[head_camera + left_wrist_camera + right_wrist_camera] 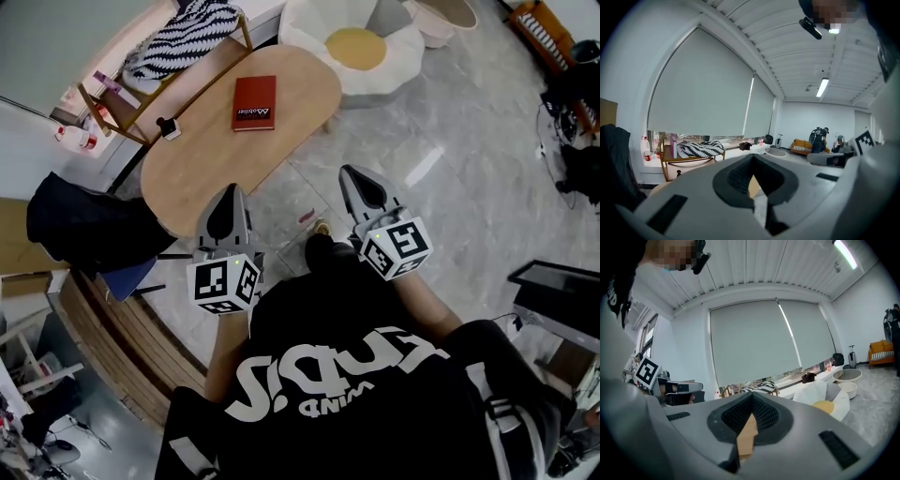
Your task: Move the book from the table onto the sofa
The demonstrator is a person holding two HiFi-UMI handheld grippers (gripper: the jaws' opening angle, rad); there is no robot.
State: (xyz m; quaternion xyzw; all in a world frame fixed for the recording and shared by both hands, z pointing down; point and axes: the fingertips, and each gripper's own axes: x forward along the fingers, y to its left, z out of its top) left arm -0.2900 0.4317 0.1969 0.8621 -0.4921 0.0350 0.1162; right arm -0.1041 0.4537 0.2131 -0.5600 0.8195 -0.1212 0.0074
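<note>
The red book (254, 103) lies flat on the oval wooden table (202, 159), just right of a wooden chair (141, 94) bearing a striped cushion (183, 33). At the table's near edge the left gripper (232, 192) has its jaws together and empty. The right gripper (351, 174), over the floor, is the same.

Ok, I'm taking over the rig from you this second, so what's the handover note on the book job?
Left claw: shut, empty, at the near edge of the wooden table.
Right claw: shut, empty, off the table's right side.
Red book: lies flat on the table, ahead of both claws, and neither touches it.
Sofa: probably the white seat with the yellow cushion, just beyond the table.
Done: nothing yet.
Left: open a claw, grip the book, carry it to the seat, release.
</note>
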